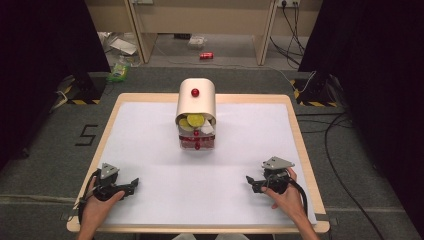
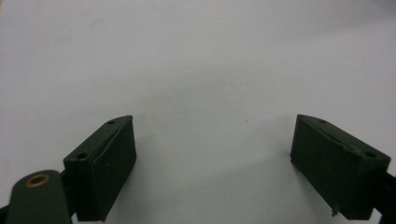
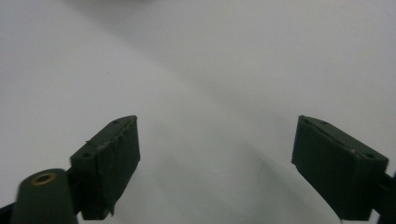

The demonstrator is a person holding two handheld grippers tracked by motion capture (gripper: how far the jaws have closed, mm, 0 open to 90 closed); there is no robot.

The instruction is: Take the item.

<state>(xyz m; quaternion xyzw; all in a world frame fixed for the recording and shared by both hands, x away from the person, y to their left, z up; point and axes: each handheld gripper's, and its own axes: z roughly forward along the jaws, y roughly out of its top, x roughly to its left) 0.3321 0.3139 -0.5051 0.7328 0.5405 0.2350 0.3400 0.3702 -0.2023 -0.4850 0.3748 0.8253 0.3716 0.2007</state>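
I see both tongs resting low on the white surface (image 1: 150, 145), jaws spread wide, nothing gripped: left tongs (image 1: 131, 185) near-left, right tongs (image 1: 251, 182) near-right. Beige container (image 1: 196, 102) with red knob (image 1: 195, 92) sits centre-far, well apart from both.

Beige domed box (image 1: 196, 102) stands upright mid-table, front showing yellow contents.
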